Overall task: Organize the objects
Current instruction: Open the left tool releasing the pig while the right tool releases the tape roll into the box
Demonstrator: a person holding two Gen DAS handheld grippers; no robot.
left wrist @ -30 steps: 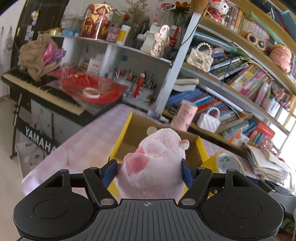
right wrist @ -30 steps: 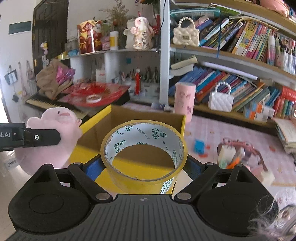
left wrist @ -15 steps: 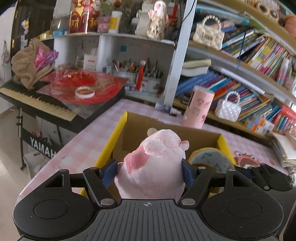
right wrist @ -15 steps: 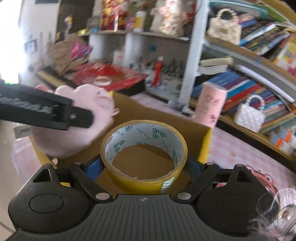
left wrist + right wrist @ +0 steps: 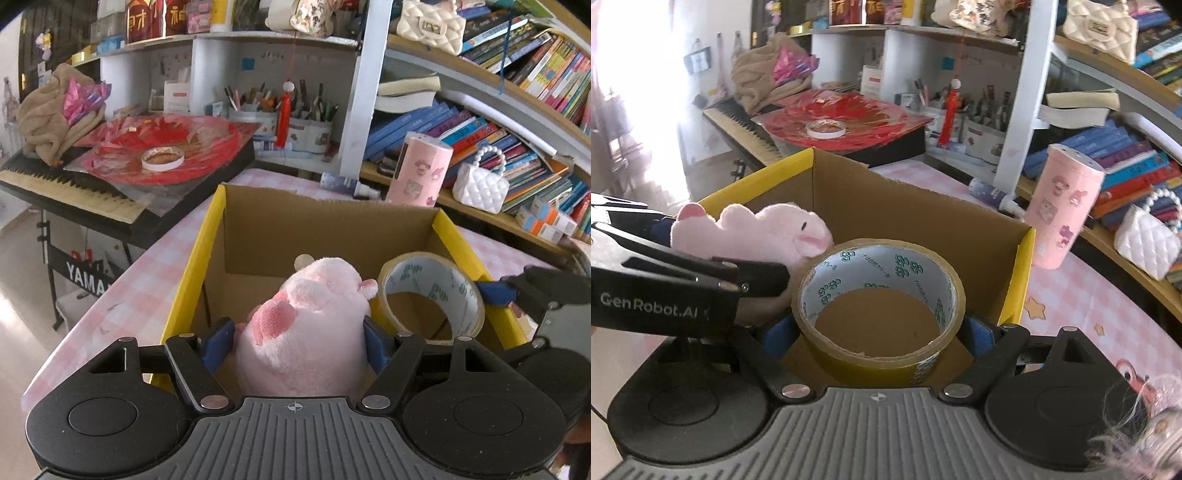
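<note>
An open cardboard box (image 5: 325,225) with yellow outer sides stands on the pink checked table. My left gripper (image 5: 295,343) is shut on a pink plush toy (image 5: 306,317) and holds it over the box's near left part. My right gripper (image 5: 879,328) is shut on a roll of brown packing tape (image 5: 882,266), whose hole faces up over the box floor (image 5: 916,218). In the left wrist view the tape (image 5: 424,280) hangs just right of the plush. The right wrist view shows the plush (image 5: 768,232) almost touching the roll, with a left finger (image 5: 750,275) across it.
A pink tumbler (image 5: 421,170) and a white quilted handbag (image 5: 480,184) stand behind the box by the bookshelf. On the left, a keyboard piano (image 5: 66,184) carries red foil and a small white tape ring (image 5: 162,158). The pink tablecloth (image 5: 1089,295) stretches to the right of the box.
Both grippers have come forward and down over the box. The plush and the tape now hang side by side inside its opening, closer together than before.
</note>
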